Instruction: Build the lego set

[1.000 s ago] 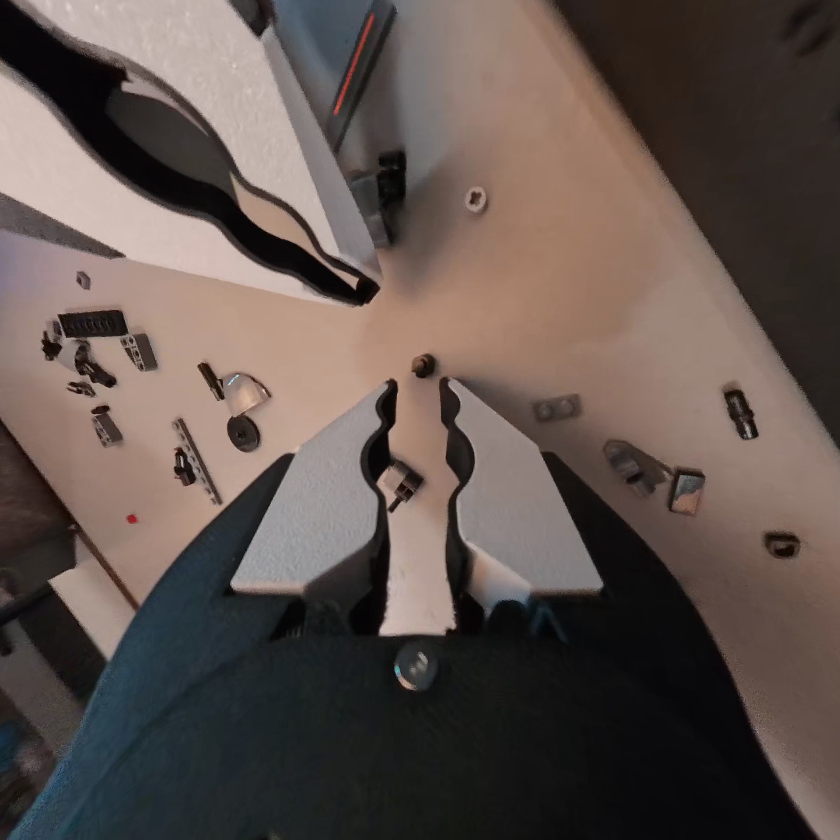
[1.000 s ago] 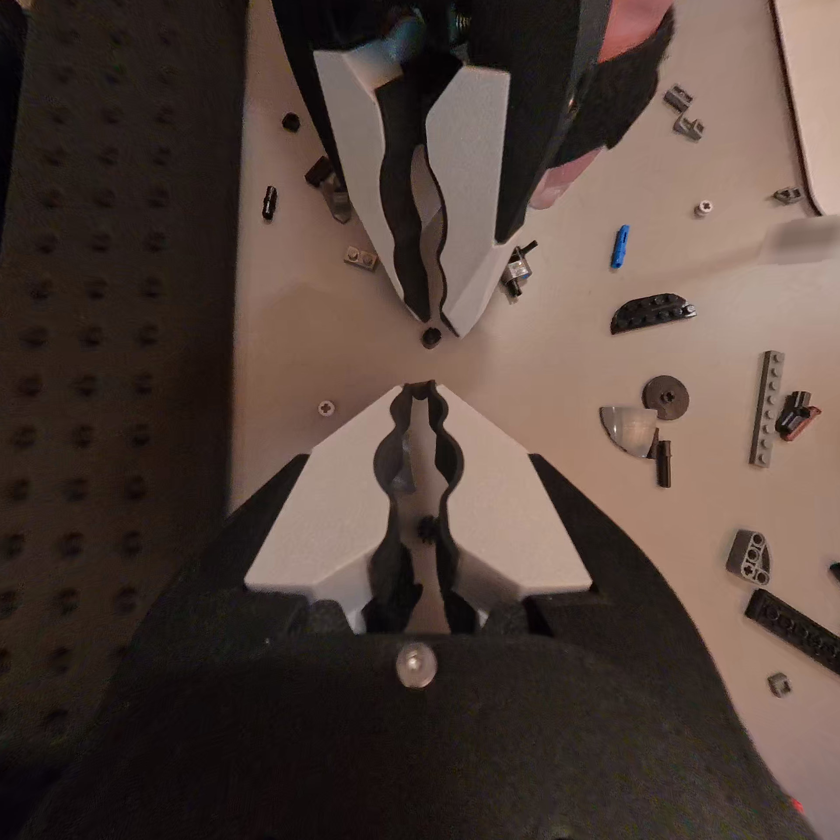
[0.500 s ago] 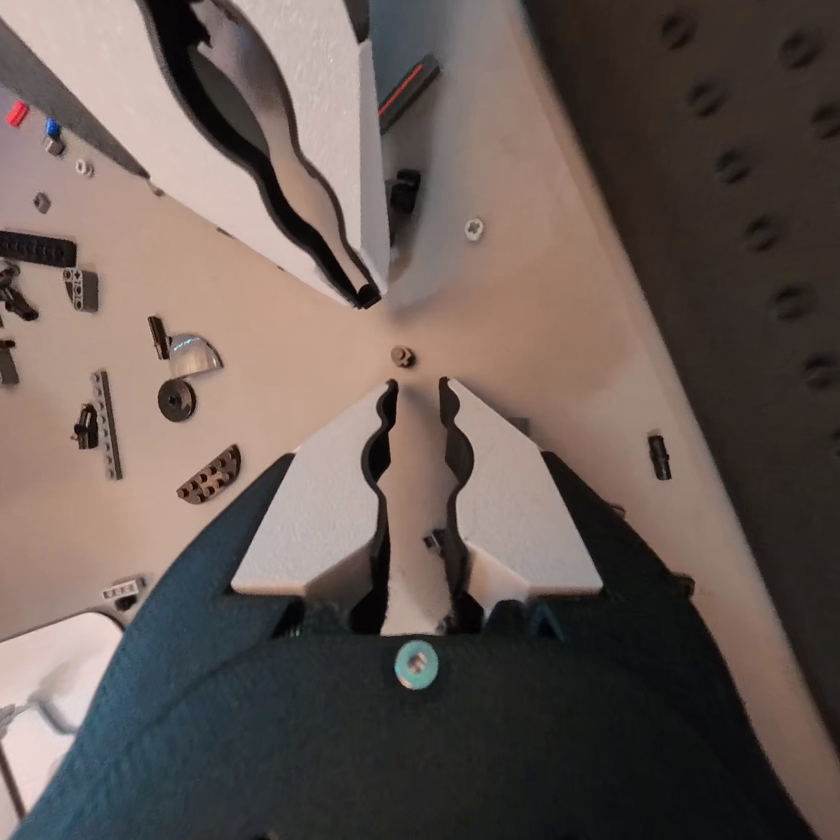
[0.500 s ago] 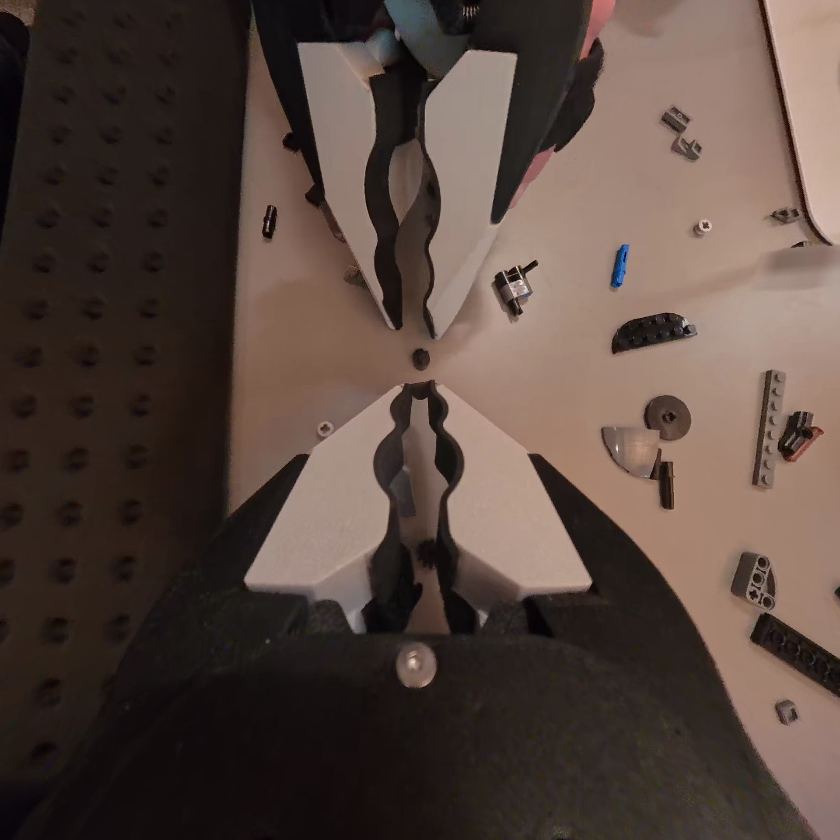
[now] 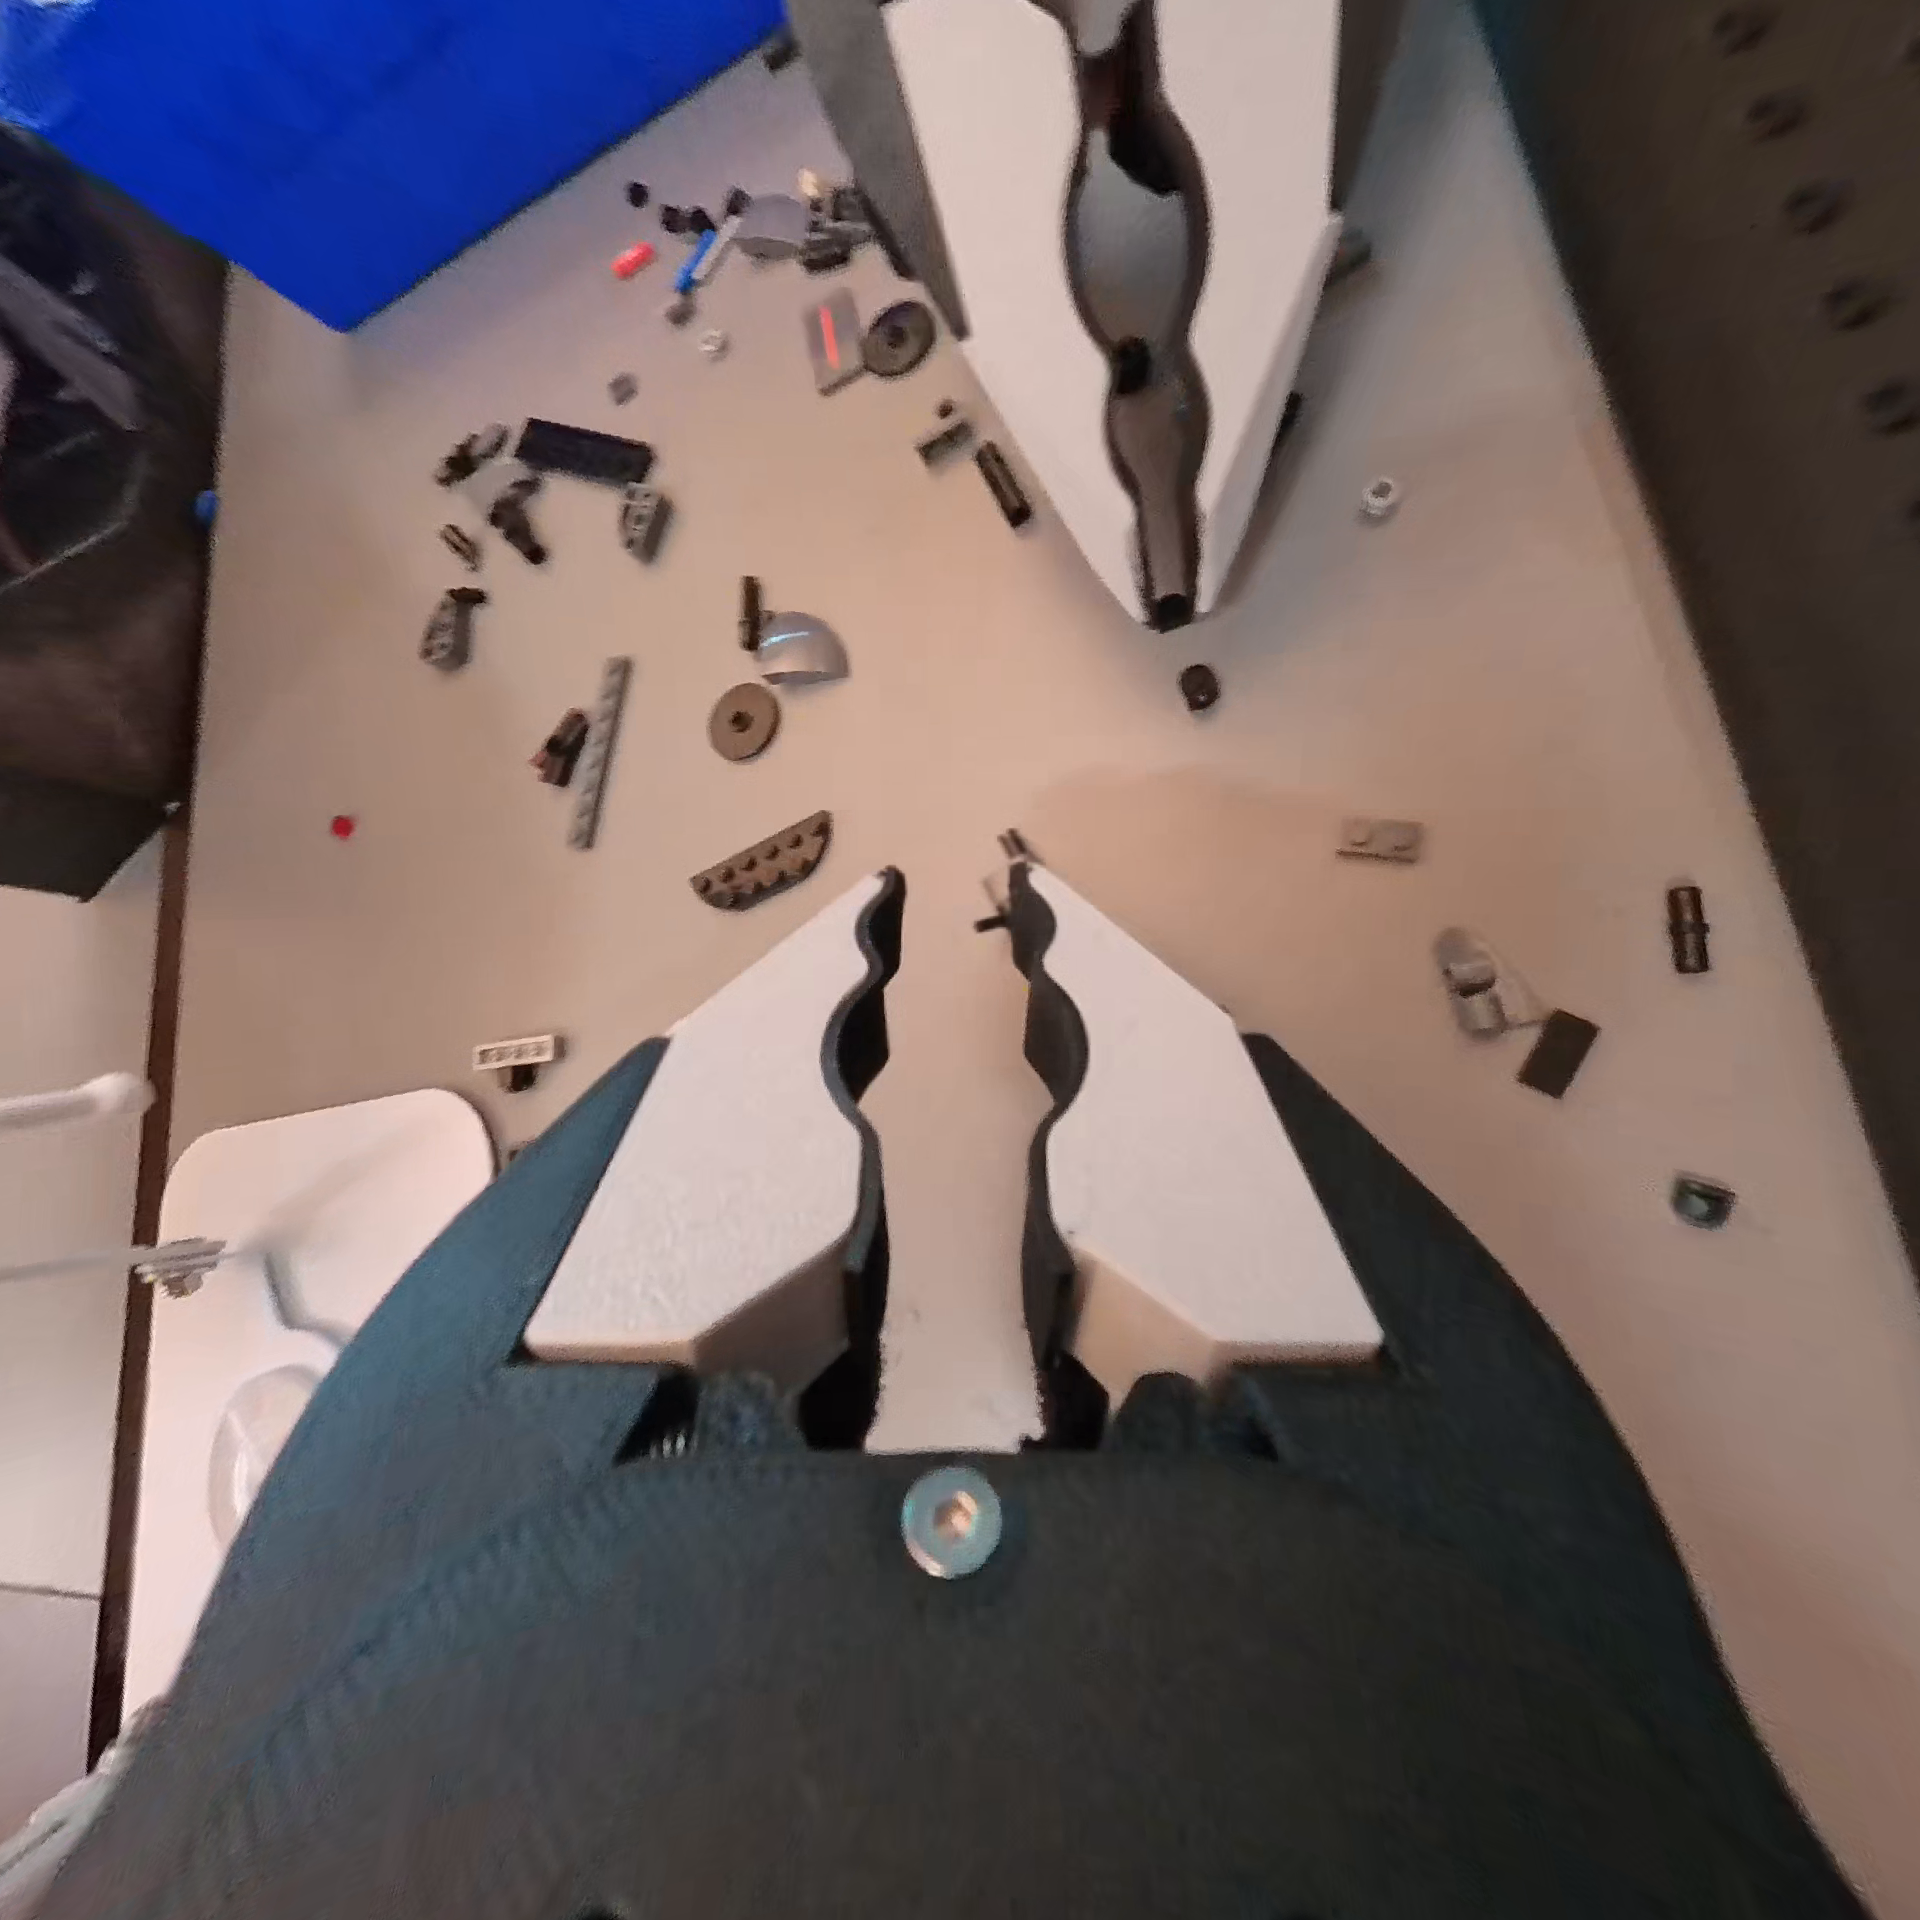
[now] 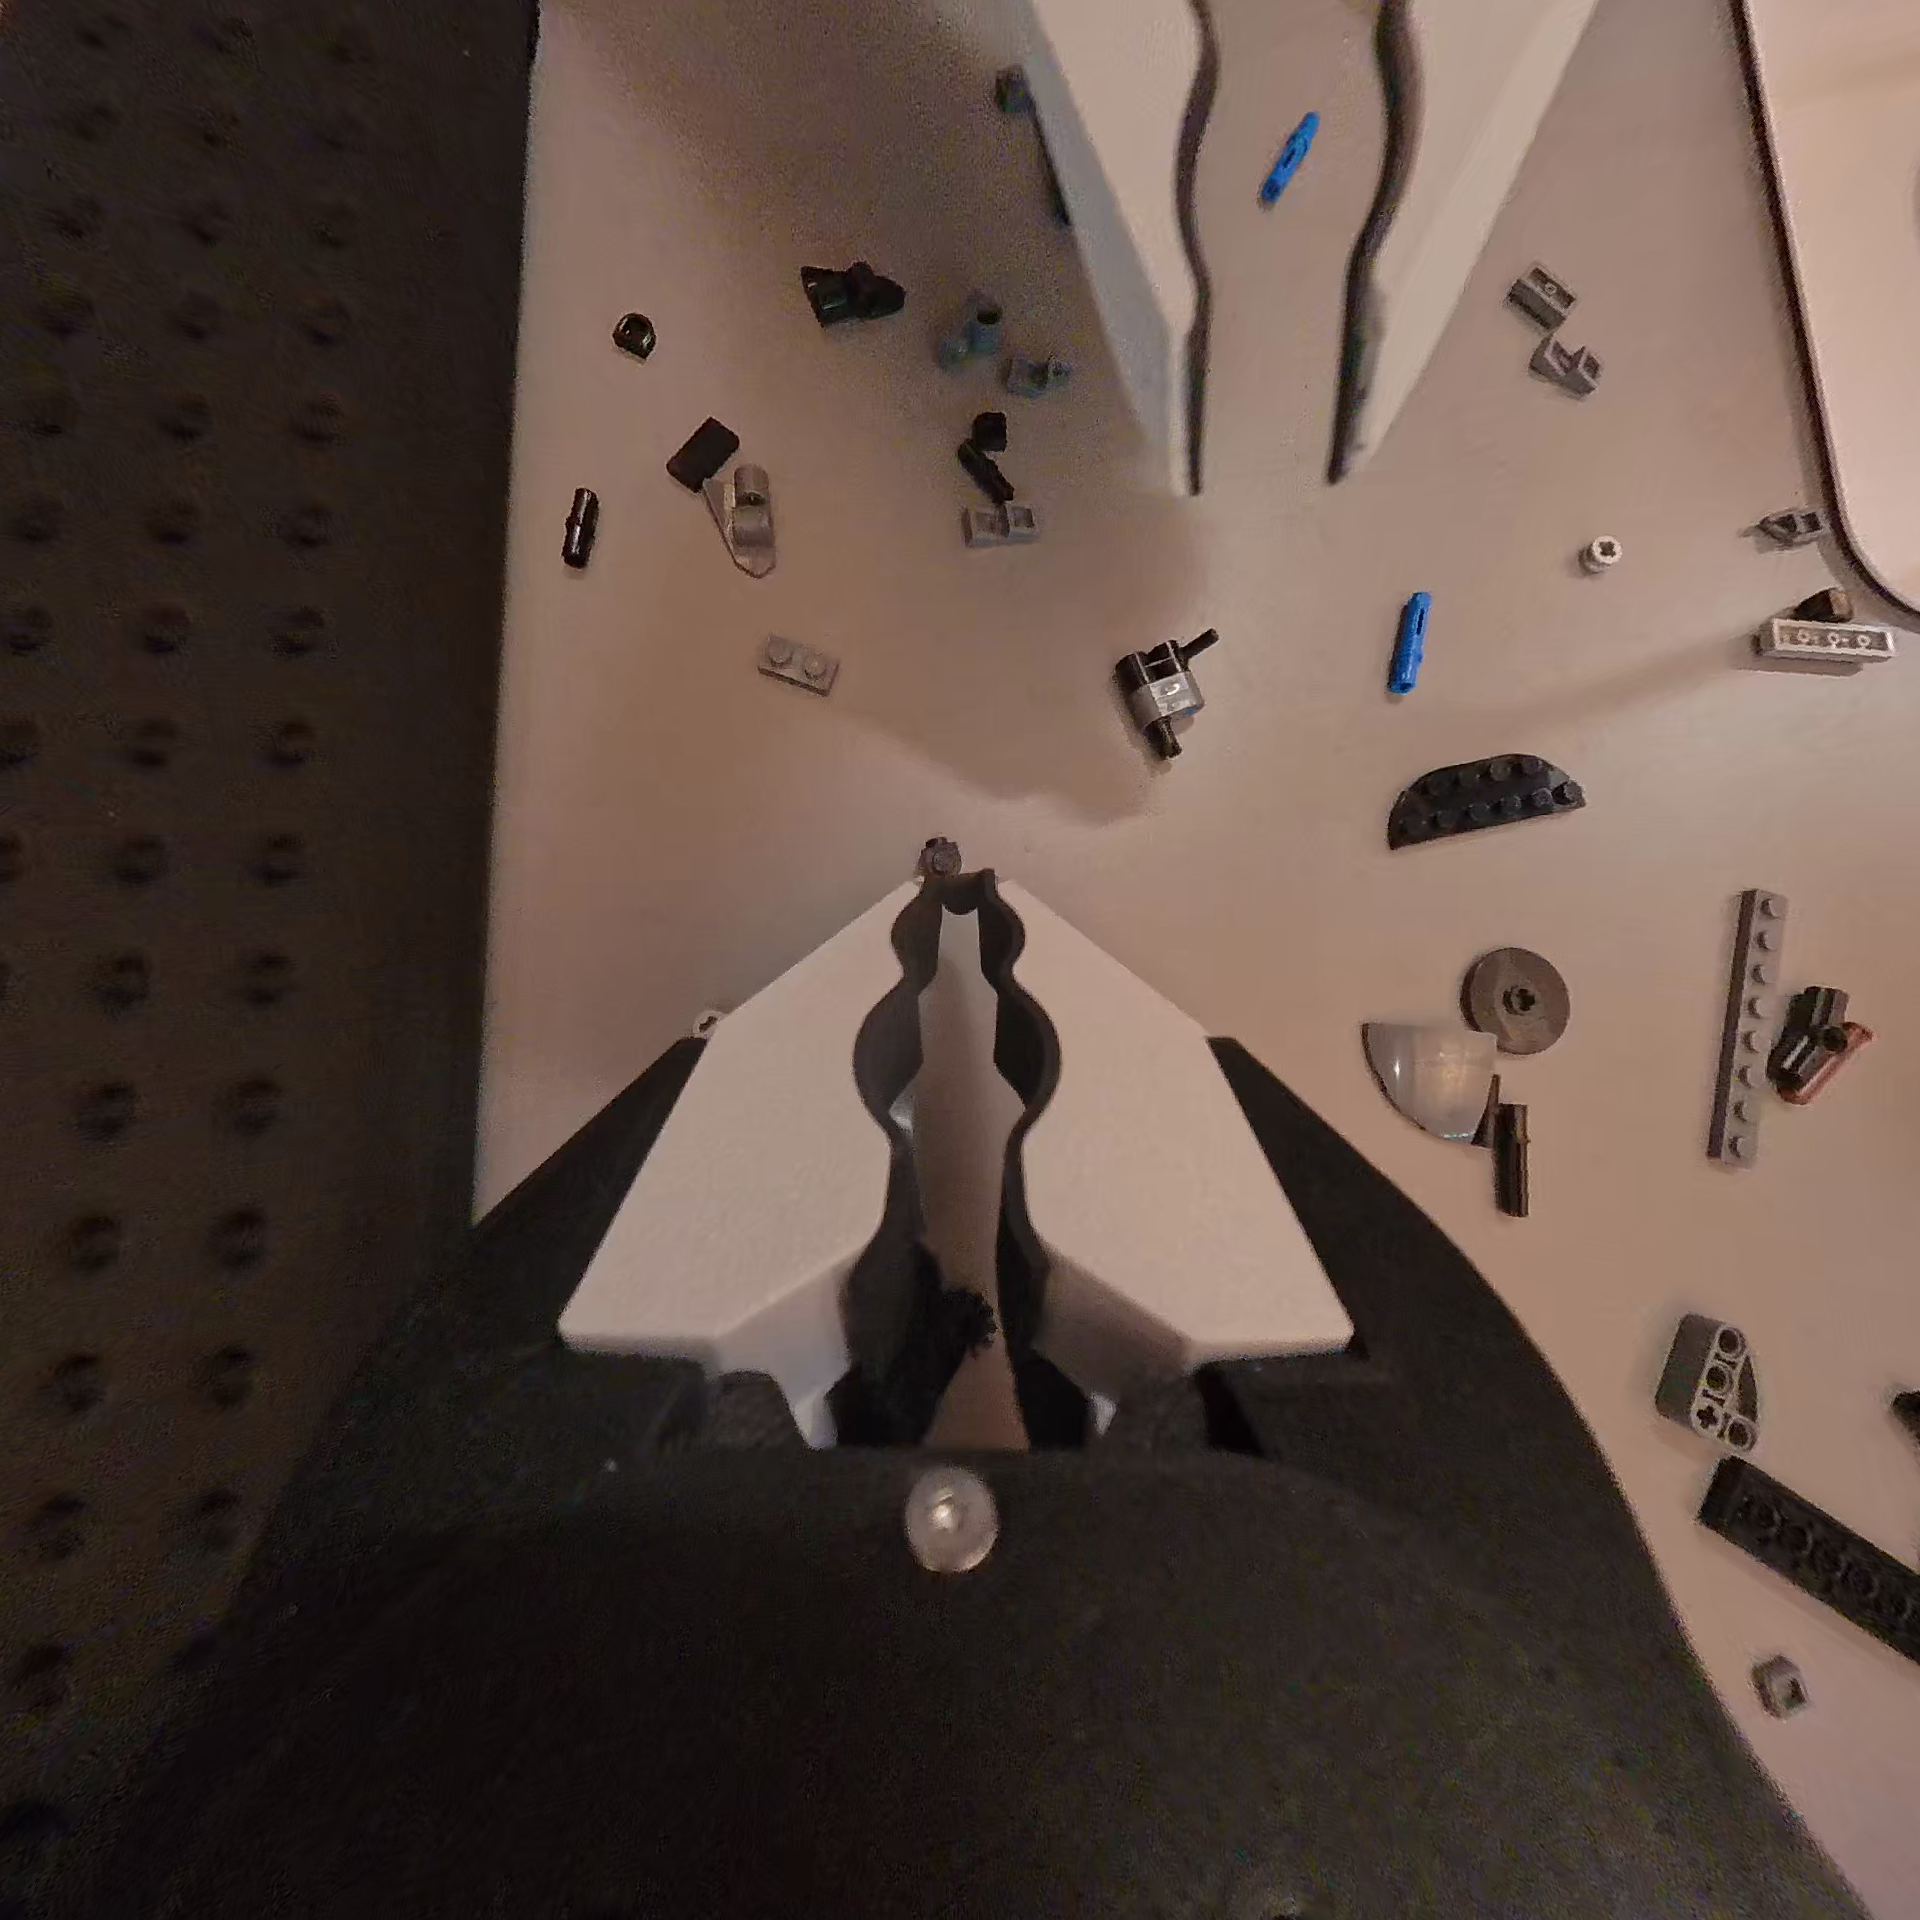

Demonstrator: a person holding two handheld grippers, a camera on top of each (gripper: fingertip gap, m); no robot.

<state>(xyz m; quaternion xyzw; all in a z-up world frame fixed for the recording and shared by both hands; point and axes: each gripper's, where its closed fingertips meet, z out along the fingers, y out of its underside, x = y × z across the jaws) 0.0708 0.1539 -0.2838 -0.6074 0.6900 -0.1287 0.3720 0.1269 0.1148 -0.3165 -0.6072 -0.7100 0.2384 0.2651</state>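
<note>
R gripper point(image 6: 954, 891) sat low over the pale worktop point(image 6: 665, 790), jaws closed at the tips w/ nothing clearly held; a small dark round lego stud point(image 6: 940, 858) lay just beyond them. L gripper point(image 5: 951, 899) hung apart from it, jaws parted and empty. Loose lego pcs were scattered to the right: black curved plate point(image 6: 1484, 796), blue pin point(image 6: 1408, 641), long grey plate point(image 6: 1749, 1023). Dark studded mat point(image 6: 208, 727) at left.
</note>
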